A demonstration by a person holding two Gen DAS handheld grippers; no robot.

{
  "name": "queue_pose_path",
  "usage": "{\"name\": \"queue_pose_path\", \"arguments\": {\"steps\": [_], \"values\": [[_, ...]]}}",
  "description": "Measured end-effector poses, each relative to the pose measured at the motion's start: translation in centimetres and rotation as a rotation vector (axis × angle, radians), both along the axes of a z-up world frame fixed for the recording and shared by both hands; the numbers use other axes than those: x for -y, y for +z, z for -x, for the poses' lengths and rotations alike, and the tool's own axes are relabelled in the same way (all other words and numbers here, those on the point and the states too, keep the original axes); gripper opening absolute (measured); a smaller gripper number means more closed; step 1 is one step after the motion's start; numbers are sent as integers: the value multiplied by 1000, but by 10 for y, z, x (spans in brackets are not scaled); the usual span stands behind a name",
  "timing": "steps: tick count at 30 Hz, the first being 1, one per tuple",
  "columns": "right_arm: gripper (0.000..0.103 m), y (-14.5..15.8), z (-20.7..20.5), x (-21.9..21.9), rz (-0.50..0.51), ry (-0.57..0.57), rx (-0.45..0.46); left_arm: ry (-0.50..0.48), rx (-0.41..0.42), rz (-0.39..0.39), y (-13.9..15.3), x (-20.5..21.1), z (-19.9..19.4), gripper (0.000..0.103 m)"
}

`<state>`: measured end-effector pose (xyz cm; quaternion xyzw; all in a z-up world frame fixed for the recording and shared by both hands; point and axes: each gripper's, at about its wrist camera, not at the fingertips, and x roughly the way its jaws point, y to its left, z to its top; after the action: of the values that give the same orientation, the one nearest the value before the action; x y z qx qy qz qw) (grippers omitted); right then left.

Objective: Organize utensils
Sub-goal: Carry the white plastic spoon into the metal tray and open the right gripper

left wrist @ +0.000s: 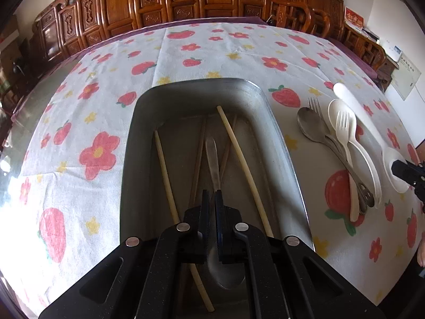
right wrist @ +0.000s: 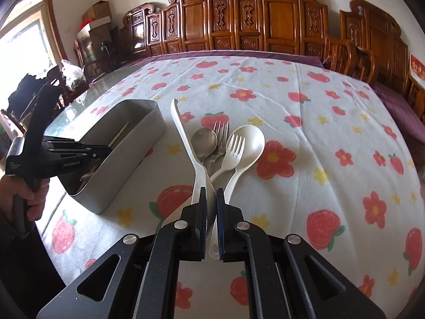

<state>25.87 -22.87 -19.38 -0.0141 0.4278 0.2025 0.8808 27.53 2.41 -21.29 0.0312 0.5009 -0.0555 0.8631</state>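
**Both tongs loaded, one over the tin, one by the pile**

On my left, the left gripper (left wrist: 211, 194) is pinched tight on a metal spoon (left wrist: 223, 271), bowl near the camera, handle poking forward past the fingertips. It hangs inside the metal tin (left wrist: 127, 159), which I see from above. Pale chopsticks (left wrist: 244, 170) and darker ones (left wrist: 198, 159) already lie slanted along the bottom, crowding the spoon on both sides. The tin's near end is hidden behind my own gripper body.

Moving right, there's bare flowered tablecloth (left wrist: 87, 122) between tin and loose pile: a steel spoon (right wrist: 204, 139), a steel fork (right wrist: 221, 130), a white fork (right wrist: 234, 146) and a white spoon (right wrist: 248, 138), all overlapping, handles tangled so I can't tell which lies on top.

Far right, the right gripper (right wrist: 211, 194) is clamped narrow on a white ladle (right wrist: 183, 133), its handle reaching away over the pile's left edge. Its bowl is mostly blocked by the fingers. Carved wooden chairs (right wrist: 265, 21) line the far table edge; open cloth lies to the right.
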Motion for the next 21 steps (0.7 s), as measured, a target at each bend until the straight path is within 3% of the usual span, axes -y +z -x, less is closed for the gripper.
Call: {"name": "queue_pose_path", "arguments": {"steps": [9, 15, 21], "values": [[8, 11, 2, -17, -38, -38, -15, -8, 112, 40, 36, -17, 14, 4], [8, 16, 2, -51, -78, -47, -41, -2, 154, 91, 53, -36, 17, 4], [8, 22, -1, -90, -63, -21, -46, 14, 183, 84, 61, -54, 19, 4]]}}
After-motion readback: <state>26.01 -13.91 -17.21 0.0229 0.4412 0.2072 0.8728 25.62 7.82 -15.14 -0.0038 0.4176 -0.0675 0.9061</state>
